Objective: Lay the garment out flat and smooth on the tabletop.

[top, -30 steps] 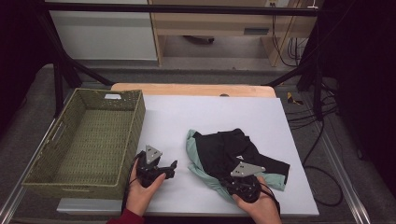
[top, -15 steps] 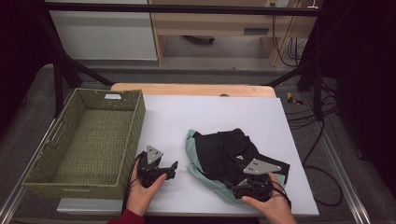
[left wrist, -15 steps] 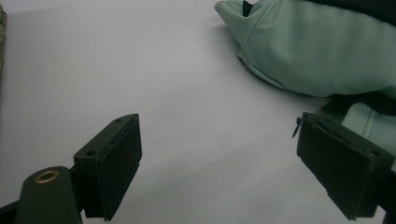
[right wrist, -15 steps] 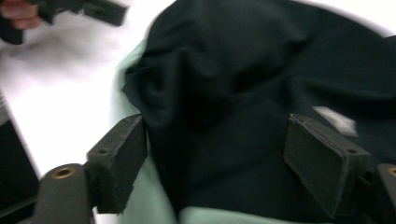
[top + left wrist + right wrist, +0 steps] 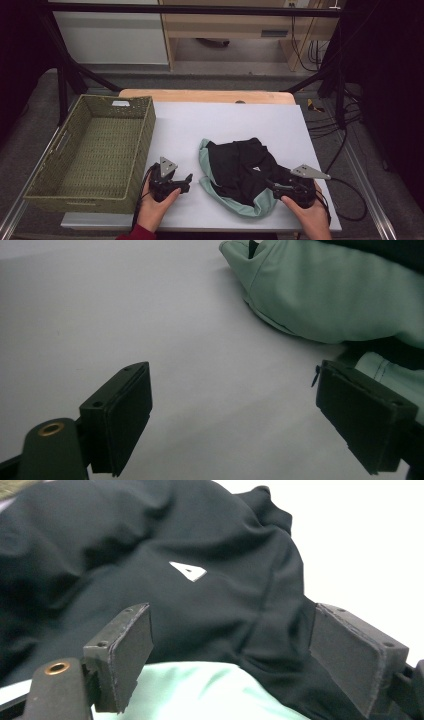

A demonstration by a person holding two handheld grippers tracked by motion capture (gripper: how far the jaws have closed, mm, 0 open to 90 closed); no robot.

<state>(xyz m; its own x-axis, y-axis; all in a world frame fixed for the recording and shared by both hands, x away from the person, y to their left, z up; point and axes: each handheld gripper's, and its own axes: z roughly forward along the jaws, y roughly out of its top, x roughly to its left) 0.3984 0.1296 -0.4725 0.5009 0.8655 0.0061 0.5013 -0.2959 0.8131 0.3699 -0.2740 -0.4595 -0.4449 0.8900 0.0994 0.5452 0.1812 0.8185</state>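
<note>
The right gripper (image 5: 274, 187) had just been opening its jaws; they stood wide with the black cloth of the garment (image 5: 240, 172) lying between and beneath them, the pads not pressing on it. A bite taken from there could catch just the top black layer, so the mint-green lining would slide out and the bundle unfold as it rose. The left gripper (image 5: 187, 181) sat just left of the garment, jaws wide and holding nothing, its far jaw near the green hem; closing there might pinch nothing but bare table (image 5: 225, 120).

The garment lay crumpled on the white table, to the right of the woven basket (image 5: 95, 150) and well apart from it. It was black outside, pale green inside, soft and limp, with a small white triangular mark (image 5: 187, 571).
</note>
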